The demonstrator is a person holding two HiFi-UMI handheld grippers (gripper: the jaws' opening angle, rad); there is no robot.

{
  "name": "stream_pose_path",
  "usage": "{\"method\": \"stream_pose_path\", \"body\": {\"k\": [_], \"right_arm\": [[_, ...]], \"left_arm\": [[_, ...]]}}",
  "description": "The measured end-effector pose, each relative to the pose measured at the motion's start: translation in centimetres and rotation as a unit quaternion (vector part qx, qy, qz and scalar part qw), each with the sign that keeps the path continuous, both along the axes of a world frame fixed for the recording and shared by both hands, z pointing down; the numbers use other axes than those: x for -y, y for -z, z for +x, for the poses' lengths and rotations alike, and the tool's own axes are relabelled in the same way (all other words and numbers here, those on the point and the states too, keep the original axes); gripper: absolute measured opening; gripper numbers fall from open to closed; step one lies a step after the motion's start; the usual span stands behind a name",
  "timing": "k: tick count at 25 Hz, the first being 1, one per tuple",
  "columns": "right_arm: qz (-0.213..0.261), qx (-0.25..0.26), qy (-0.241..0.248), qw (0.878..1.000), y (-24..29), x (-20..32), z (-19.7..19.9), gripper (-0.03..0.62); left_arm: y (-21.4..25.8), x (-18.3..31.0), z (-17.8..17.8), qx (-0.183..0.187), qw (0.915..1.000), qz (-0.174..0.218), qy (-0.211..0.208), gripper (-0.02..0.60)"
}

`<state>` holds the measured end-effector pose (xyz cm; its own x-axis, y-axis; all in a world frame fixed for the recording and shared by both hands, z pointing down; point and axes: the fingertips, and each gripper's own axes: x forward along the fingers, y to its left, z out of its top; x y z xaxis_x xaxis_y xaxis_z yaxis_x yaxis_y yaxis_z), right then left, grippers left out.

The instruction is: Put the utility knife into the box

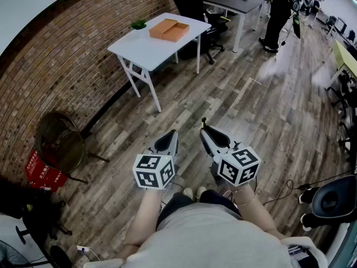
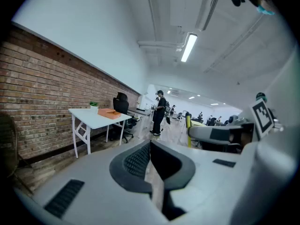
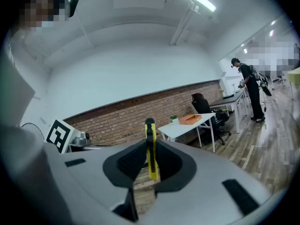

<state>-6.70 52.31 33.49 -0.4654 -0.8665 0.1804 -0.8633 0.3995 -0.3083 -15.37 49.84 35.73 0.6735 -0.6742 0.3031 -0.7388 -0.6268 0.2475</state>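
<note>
The utility knife [image 3: 150, 149], yellow and black, stands upright between the pads of my right gripper [image 3: 151, 165], which is shut on it. In the head view its tip [image 1: 204, 123] pokes up out of the right gripper [image 1: 213, 139]. Beside it my left gripper [image 1: 167, 143] is shut with nothing in it; in its own view the left gripper's pads [image 2: 140, 161] meet at the tip. The open orange box [image 1: 169, 29] lies on a white table [image 1: 142, 52] far ahead by the brick wall. The box also shows small in the left gripper view [image 2: 109, 113] and the right gripper view [image 3: 190, 119].
A small green plant [image 1: 138, 24] sits by the box. A black office chair [image 1: 192, 7] and a dark desk [image 1: 231, 1] stand behind the table, with a person [image 1: 278, 13] standing near them. At the left wall are a wicker chair [image 1: 58, 141] and a red bag [image 1: 42, 172]. Wooden floor lies between me and the table.
</note>
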Motion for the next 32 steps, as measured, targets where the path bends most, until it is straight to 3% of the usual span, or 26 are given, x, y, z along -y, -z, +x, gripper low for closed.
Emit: {"method": "stream_pose_path", "body": {"k": [6, 11, 24, 32], "right_arm": [[0.010, -0.025, -0.014, 1.000, -0.8, -0.2, 1.2, 0.057], [0.020, -0.021, -0.008, 1.000, -0.3, 0.4, 1.3, 0.057], [0.002, 0.023, 0.012, 1.000, -1.9, 1.5, 3.6, 0.058], [-0.007, 0.045, -0.003, 0.999, -3.1, 2.0, 6.6, 0.058]], "left_arm": [[-1.5, -0.7, 0.5, -0.017, 0.9995, -0.025, -0.009, 0.006], [-0.9, 0.0, 1.2, -0.021, 0.9996, -0.015, -0.013, 0.006], [-1.1, 1.3, 4.9, -0.038, 0.9989, -0.003, -0.029, 0.008], [-3.3, 2.2, 7.1, -0.033, 0.9988, -0.025, -0.025, 0.008]]}}
